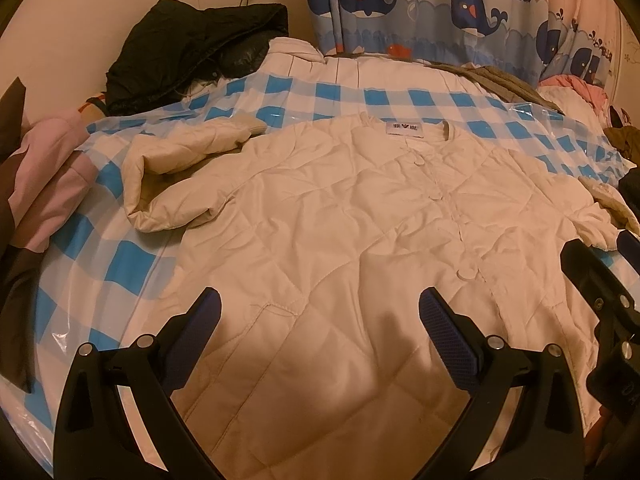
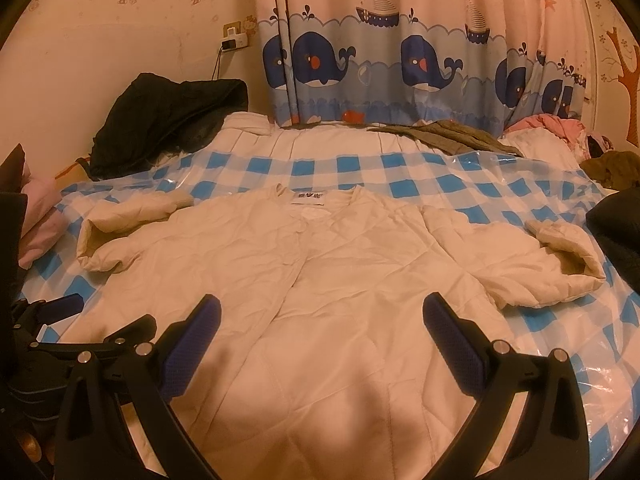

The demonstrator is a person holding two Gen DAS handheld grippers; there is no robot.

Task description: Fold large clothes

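Observation:
A cream quilted jacket (image 1: 352, 216) lies flat, front up and buttoned, on a blue-and-white checked plastic sheet (image 1: 120, 256); it also shows in the right wrist view (image 2: 340, 264). Its collar points away from me. Its left sleeve (image 1: 176, 168) bends outward, and its right sleeve (image 2: 552, 264) lies spread to the right. My left gripper (image 1: 320, 304) is open and empty above the jacket's lower left front. My right gripper (image 2: 320, 312) is open and empty above the lower middle. Each gripper shows at the edge of the other's view.
A black coat (image 1: 192, 48) is heaped at the back left. Pink clothing (image 1: 52, 168) lies at the left edge. An olive garment (image 2: 452, 136) and pink clothes (image 2: 548, 124) lie at the back right. A whale-print curtain (image 2: 380, 64) hangs behind the bed.

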